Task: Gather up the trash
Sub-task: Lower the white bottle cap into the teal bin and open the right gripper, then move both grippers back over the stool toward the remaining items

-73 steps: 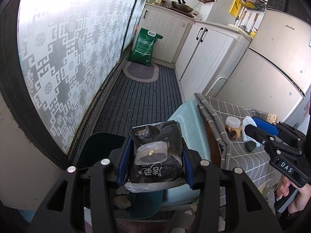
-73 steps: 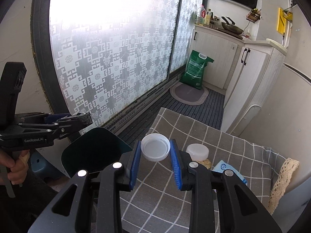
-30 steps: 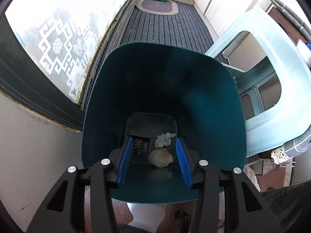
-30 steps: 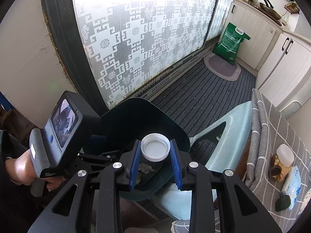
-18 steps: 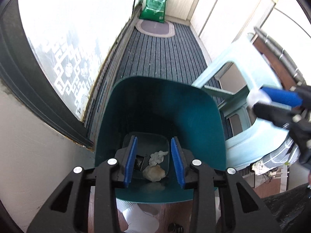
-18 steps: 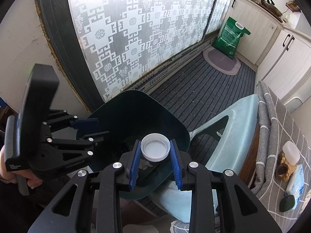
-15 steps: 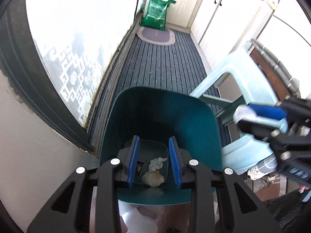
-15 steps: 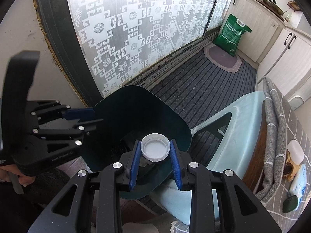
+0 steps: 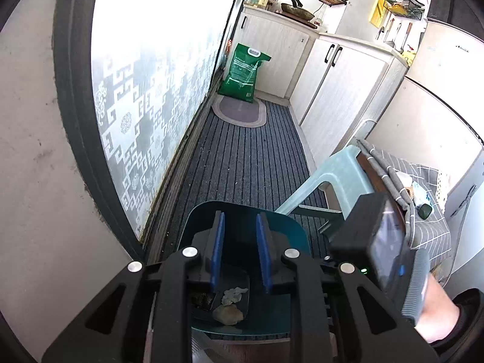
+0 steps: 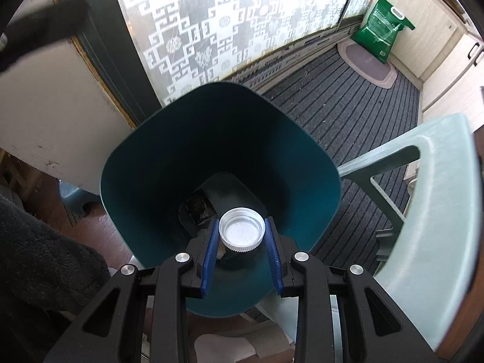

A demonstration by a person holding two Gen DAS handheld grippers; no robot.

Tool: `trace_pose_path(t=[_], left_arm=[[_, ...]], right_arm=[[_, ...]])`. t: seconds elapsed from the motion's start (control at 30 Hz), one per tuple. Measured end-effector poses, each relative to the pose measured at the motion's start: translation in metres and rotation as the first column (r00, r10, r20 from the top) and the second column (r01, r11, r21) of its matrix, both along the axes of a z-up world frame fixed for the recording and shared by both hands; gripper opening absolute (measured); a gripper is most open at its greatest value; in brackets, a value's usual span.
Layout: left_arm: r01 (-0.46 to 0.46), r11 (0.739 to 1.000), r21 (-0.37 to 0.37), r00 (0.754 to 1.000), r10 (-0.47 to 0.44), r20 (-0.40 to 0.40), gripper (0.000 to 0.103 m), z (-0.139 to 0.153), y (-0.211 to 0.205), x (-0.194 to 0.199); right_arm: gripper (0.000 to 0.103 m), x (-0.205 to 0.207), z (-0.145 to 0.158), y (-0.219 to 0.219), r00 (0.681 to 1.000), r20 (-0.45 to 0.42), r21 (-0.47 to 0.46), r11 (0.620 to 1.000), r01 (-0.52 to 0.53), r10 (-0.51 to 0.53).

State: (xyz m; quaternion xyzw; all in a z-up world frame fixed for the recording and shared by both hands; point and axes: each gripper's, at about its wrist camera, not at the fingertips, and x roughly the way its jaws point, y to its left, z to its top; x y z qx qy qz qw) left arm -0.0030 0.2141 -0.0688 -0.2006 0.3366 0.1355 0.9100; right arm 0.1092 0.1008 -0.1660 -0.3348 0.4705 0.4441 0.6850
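My right gripper (image 10: 241, 222) is shut on a white screw cap (image 10: 241, 233) and hangs over the mouth of the teal bin (image 10: 151, 157), pointing steeply down. At the bin's bottom lies a dark snack packet (image 10: 201, 208). In the left wrist view my left gripper (image 9: 239, 220) is above the near side of the bin (image 9: 292, 230). Its jaws are closing, a clear gap still shows, and nothing is between the blue pads. Under it lie the packet (image 9: 202, 299), a crumpled tissue (image 9: 233, 293) and a tan lump (image 9: 227, 314). The right gripper's body (image 9: 378, 242) and the hand (image 9: 432, 311) holding it sit at the right.
A pale green plastic stool (image 10: 438, 211) stands right beside the bin. Behind it is a table under a grey checked cloth (image 9: 423, 230) with small items. A patterned glass door (image 9: 145, 106) borders the left. Striped carpet (image 9: 248, 163), an oval mat (image 9: 239, 112) and a green sack (image 9: 243, 72) lie beyond.
The left gripper dropped the dark packet into the bin, then rose, tilted up and narrowed its jaws. The right gripper came down over the bin's mouth, still gripping the cap.
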Motion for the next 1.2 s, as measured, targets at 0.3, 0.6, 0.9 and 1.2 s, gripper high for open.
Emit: trace_pose_path(t=[0.3,0.6,0.9,1.2], left_arm=[[0.004,1.000,-0.001,0.997,-0.004,0.072,0.020,0.022,-0.009,-0.006],[0.020,1.000,0.003,0.986,-0.020,0.164,0.019,0.047,-0.015,-0.019],[0.028,1.000,-0.008,0.966,-0.025,0.256,0.019,0.069,-0.024,-0.025],[0.053,0.999,-0.002,0.952,-0.050,0.302,0.022,0.085,-0.041,-0.015]], right_arm=[[0.035,-0.006,-0.037,0.009,0.998,-0.052,-0.077,0.996,-0.038,0.034],[0.037,-0.019,-0.025,0.011,0.998,-0.032,-0.030,0.998,-0.060,0.059],[0.031,-0.017,0.057,-0.011,0.999,0.006,0.219,0.975,-0.036,0.035],[0.031,0.007,0.147,-0.075,0.991,0.095,0.474,0.880,0.034,-0.090]])
